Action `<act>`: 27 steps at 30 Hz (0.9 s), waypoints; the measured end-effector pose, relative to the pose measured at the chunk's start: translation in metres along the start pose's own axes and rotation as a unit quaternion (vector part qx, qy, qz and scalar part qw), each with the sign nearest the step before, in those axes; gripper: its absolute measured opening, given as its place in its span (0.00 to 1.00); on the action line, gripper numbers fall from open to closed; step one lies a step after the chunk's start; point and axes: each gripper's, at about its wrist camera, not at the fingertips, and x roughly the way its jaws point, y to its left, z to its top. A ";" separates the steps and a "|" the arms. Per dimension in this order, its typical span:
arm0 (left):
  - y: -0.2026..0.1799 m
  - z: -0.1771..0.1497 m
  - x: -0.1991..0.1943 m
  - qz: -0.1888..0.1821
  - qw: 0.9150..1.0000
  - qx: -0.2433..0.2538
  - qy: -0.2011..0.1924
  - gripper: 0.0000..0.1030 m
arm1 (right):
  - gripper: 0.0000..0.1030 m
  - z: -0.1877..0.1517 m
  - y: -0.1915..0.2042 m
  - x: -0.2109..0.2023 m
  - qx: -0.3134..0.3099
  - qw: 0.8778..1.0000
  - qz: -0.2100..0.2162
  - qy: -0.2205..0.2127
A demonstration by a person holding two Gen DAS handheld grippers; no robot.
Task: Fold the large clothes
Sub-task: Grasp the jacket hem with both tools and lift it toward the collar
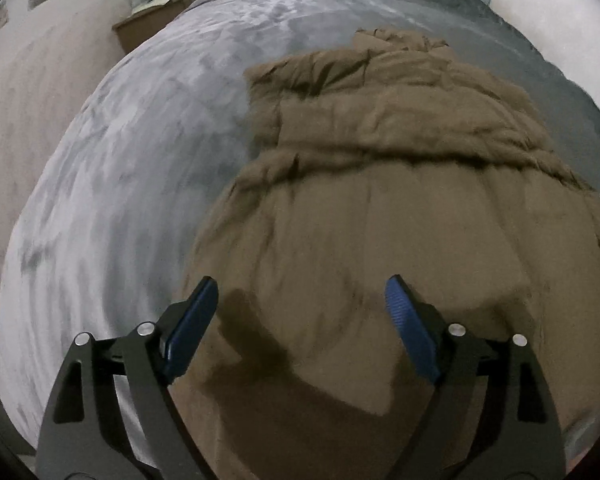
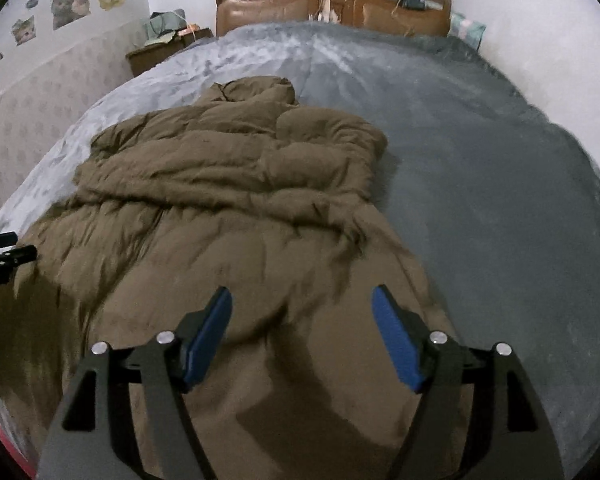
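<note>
The brown padded coat (image 2: 236,208) lies lengthwise down the middle of the grey bedspread (image 2: 500,184), hood end toward the wooden headboard (image 2: 332,4), hem end nearest you. Its upper part looks already folded across the body, though blur makes those layers hard to read. You seem to be between folds: your left gripper (image 1: 300,300) and right gripper (image 2: 302,312) both hang over the hem end with jaws spread, nothing between them. Next, bring each down on a hem corner, pinch through the thick padding, and carry it toward the headboard.
</note>
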 end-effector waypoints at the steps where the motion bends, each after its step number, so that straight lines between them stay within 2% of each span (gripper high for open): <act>1: 0.002 -0.009 0.001 -0.004 1.000 -0.004 0.002 0.83 | 0.71 -0.009 -0.001 -0.007 0.001 1.000 -0.004 -0.002; 3: 0.010 -0.035 -0.001 -0.005 1.000 -0.008 0.004 0.83 | 0.71 -0.032 -0.006 -0.020 0.007 1.000 -0.014 0.001; 6: 0.007 -0.063 -0.007 0.019 1.000 0.011 -0.004 0.83 | 0.71 -0.065 -0.014 -0.036 0.008 0.999 -0.032 0.019; 10: 0.010 -0.084 -0.019 0.027 1.000 0.004 -0.008 0.83 | 0.70 -0.091 -0.020 -0.046 0.024 0.999 -0.030 0.023; 18: 0.017 -0.106 0.005 0.013 1.000 -0.018 -0.012 0.83 | 0.69 -0.130 -0.022 -0.036 0.029 0.999 -0.026 0.024; 24: 0.006 -0.099 0.020 0.023 0.999 -0.024 -0.013 0.83 | 0.69 -0.135 -0.020 -0.027 0.036 0.999 -0.031 0.018; 27: 0.005 -0.099 0.015 0.028 0.999 -0.021 -0.014 0.83 | 0.70 -0.136 -0.018 -0.029 0.033 0.999 -0.031 0.014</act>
